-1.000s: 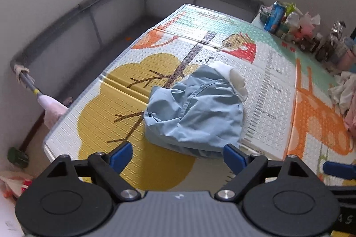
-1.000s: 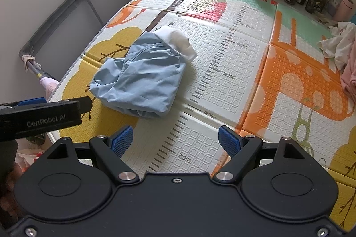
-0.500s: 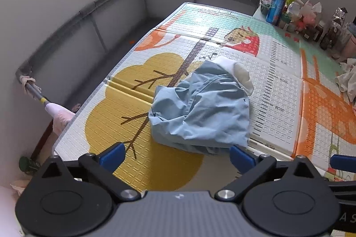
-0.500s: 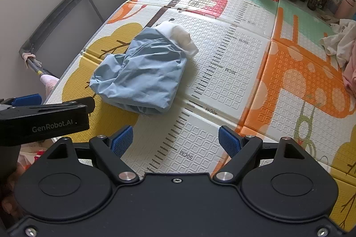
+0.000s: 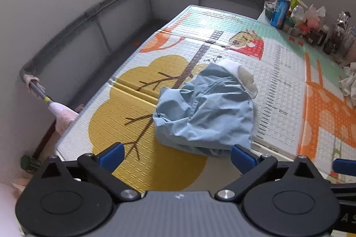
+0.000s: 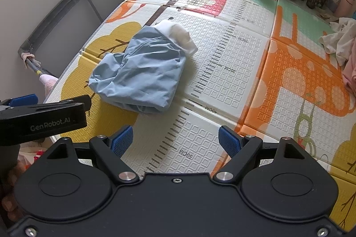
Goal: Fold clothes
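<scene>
The left gripper is spread wide and holds nothing, up above the near left edge of the play mat. The blue shirt lies in a crumpled heap near that edge. The right gripper is wide apart too, also empty. I think each should pinch a shirt corner and pull it flat first.

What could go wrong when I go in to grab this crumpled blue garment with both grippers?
The blue garment lies bunched with layers overlapping, so the open left gripper may pinch several layers and drag the heap instead of spreading it. Its near edge sits by a seam in the play mat; a low fingertip could catch there. The right gripper, also open, hovers off to the side, so reaching across risks bumping the left one.
</scene>
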{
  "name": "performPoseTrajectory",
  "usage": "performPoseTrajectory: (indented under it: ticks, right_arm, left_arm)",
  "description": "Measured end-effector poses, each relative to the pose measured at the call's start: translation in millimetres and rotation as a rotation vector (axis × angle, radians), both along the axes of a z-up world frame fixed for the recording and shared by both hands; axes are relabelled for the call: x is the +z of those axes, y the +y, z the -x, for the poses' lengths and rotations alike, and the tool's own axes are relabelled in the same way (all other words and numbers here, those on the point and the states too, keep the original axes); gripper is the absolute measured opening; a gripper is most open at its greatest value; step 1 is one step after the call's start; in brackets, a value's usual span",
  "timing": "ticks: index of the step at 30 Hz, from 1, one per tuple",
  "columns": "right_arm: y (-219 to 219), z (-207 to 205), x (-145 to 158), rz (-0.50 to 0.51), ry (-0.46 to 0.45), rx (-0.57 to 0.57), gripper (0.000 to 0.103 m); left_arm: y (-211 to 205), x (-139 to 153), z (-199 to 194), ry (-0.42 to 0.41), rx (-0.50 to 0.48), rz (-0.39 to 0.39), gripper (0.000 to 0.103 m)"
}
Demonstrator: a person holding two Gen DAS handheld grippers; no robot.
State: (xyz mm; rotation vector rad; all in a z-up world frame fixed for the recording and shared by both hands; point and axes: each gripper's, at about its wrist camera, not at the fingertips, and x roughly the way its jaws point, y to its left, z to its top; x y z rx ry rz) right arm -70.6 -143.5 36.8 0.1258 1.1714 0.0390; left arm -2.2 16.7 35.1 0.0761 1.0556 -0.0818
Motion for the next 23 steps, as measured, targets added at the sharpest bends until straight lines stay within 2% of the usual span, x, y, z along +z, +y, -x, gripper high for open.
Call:
performPoseTrajectory:
  ticks: [2, 7, 23]
  right_arm:
    - [0.4, 0.3, 0.3, 0.001, -0.001, 0.002, 0.083]
    - [2.3, 1.1, 0.2, 0.000, 0.000, 0.004, 0.083]
    - [3.7, -0.6, 0.4, 0.006, 0.002, -0.001, 0.083]
  left_arm:
    - [1.1, -0.4, -0.4, 0.003, 0.010, 0.009, 0.103]
    - [-6.5, -2.2, 2.6, -0.023, -0.008, -0.071, 0.103]
    - [-6.6, -3.3, 2.4, -0.007, -0.042, -0.067, 0.103]
